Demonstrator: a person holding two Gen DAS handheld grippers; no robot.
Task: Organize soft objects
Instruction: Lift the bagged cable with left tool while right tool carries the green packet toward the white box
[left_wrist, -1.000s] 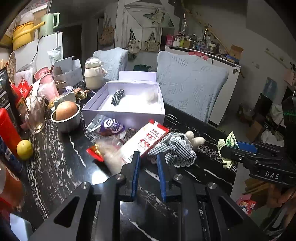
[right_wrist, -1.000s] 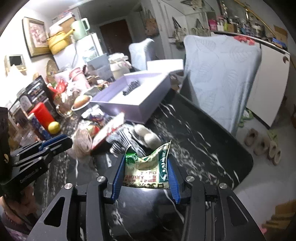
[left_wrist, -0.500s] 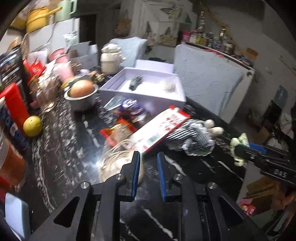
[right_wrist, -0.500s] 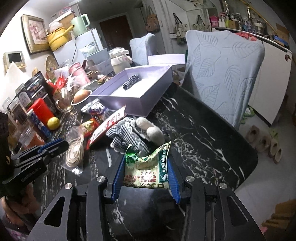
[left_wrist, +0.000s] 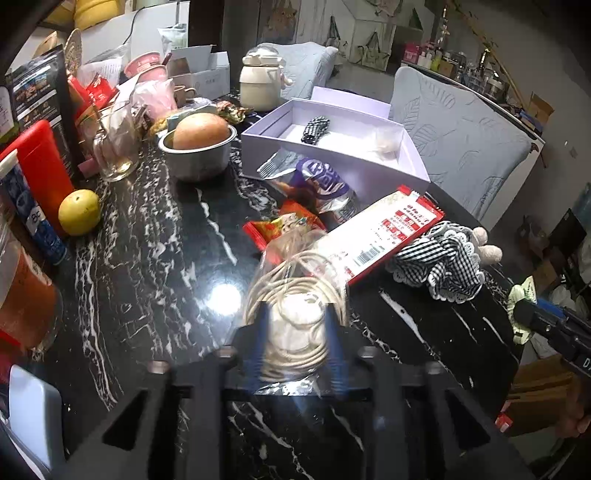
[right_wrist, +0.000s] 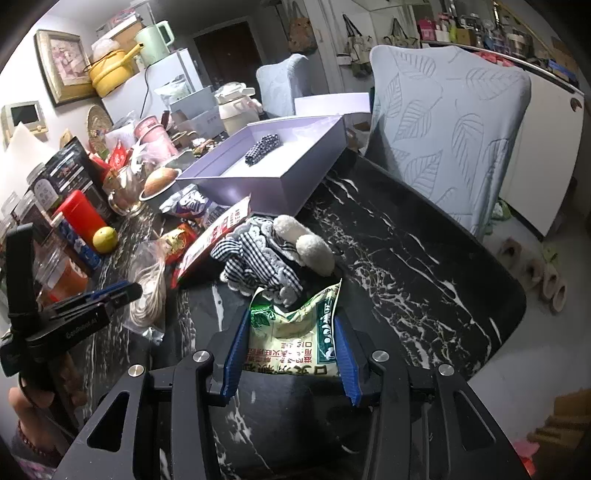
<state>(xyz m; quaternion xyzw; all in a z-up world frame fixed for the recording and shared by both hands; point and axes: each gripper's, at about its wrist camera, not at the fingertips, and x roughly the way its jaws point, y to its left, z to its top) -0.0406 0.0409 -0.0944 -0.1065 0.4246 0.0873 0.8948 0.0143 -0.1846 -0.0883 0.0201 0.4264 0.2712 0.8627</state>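
While the left gripper (left_wrist: 295, 332) straddles the bagged cord (left_wrist: 295, 295) with jaws spread, not yet closed, the checked doll (left_wrist: 443, 262) lies loose on the table (left_wrist: 166, 258) between the two tools. The right gripper (right_wrist: 291, 343) pinches a green packet (right_wrist: 295, 332). Only one checked roll (right_wrist: 263, 148) sits in the box (right_wrist: 295, 188); most sorting remains.

My views are dim and bowed by fisheye with black corners, a lamp's glare shines off the table (left_wrist: 221, 302) at my left's seven o'clock, and motion blur smears my left jaws at six.
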